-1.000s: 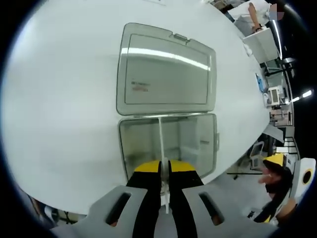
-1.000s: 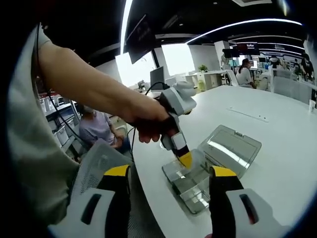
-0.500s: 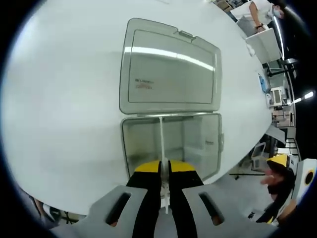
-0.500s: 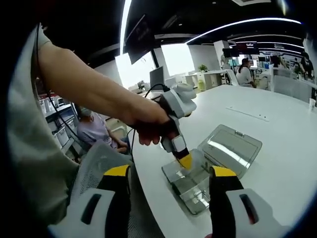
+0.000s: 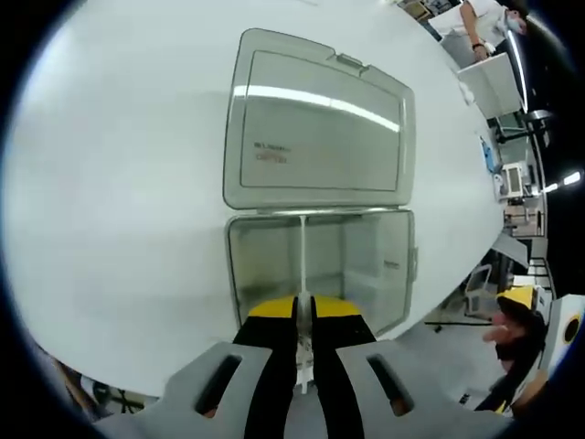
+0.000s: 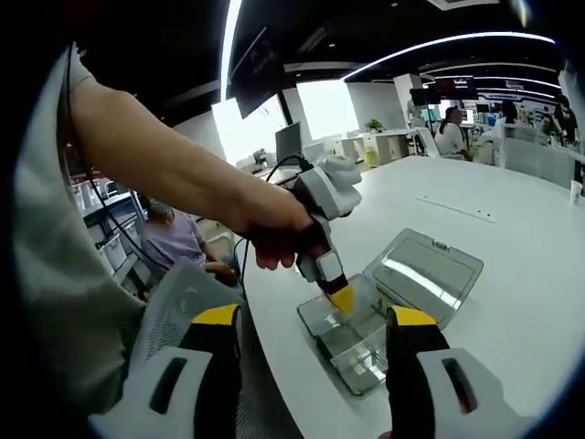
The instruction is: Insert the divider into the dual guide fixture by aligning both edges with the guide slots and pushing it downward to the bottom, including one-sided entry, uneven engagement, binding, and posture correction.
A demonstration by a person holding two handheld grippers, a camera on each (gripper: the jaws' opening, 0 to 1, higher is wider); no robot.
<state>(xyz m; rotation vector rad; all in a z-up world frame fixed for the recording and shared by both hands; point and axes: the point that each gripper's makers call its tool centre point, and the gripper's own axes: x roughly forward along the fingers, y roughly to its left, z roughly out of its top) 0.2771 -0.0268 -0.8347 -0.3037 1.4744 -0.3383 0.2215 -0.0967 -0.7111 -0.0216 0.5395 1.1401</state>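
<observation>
— What are you failing to see at the clear box (image 5: 315, 261)?

— Your left gripper (image 5: 304, 315) is covering the box's near wall and the divider's (image 5: 302, 251) lower end; the label (image 5: 271, 152) on its lid (image 5: 315, 128) is reading as too small.

Boxes: one clear box (image 5: 315, 265), lid open
Dividers: one divider (image 5: 302, 251)
Grippers: two, left gripper (image 5: 303, 315), right gripper (image 6: 311, 334)
Tables: one white table (image 5: 119, 183)

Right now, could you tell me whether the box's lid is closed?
No, the lid lies flat open on the table behind the box.
</observation>
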